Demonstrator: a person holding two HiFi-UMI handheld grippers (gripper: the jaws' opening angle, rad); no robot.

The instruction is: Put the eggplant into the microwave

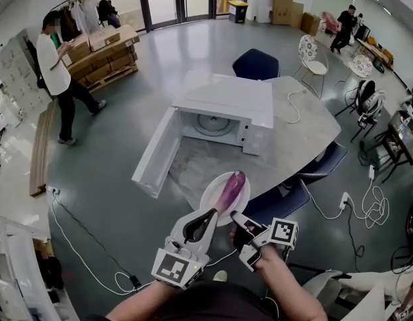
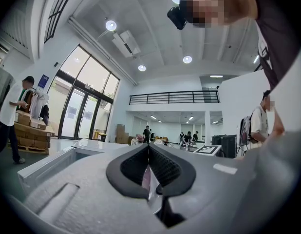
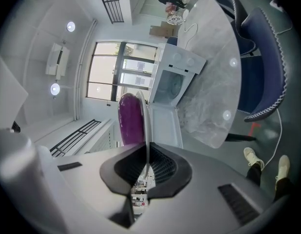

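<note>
Purple eggplant point(image 1: 234, 187) on plate point(image 1: 212, 204); white microwave point(image 1: 226, 105) open.

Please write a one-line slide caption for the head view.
Left gripper and right gripper hold a round white plate bearing a purple eggplant before an open white microwave.

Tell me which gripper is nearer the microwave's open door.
Left. The left gripper grips the plate rim on the side of the door; the right gripper grips it farther right.

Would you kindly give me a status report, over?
Left gripper and right gripper shut on plate rim. Eggplant on plate, outside microwave. Door open, nothing blocking.
</note>
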